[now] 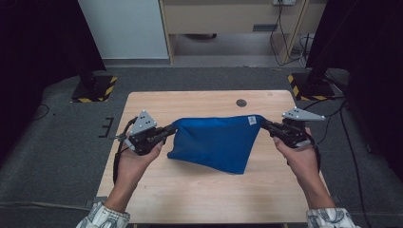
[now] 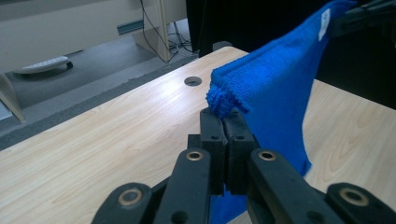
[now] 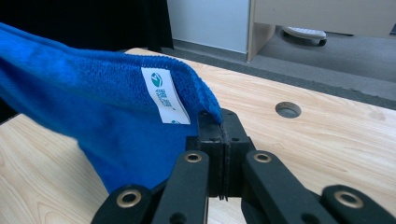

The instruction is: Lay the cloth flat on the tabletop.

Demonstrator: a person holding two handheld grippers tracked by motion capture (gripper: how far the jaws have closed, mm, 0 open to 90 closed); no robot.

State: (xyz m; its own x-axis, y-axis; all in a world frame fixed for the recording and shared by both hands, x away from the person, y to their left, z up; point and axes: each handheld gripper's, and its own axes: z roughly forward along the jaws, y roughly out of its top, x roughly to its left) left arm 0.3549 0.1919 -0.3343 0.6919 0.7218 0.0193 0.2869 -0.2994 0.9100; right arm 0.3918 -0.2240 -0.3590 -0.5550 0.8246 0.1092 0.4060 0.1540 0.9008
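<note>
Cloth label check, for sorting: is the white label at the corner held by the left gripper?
No, the label sits by the right gripper.

Blue microfibre cloth (image 1: 216, 142) (white tag near one corner) was folded, stretched taut between two pinched corners, lower edge sagging toward the table (image 1: 199, 194).

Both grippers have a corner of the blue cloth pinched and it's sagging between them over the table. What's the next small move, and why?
Probably lift both a little higher, keeping the top edge taut. The left gripper and right gripper are each shut on a top corner of the blue cloth, but its lower point seems to rest on the table, with folded layers bunched at the left corner. Clearing the table should let it hang flat.
</note>
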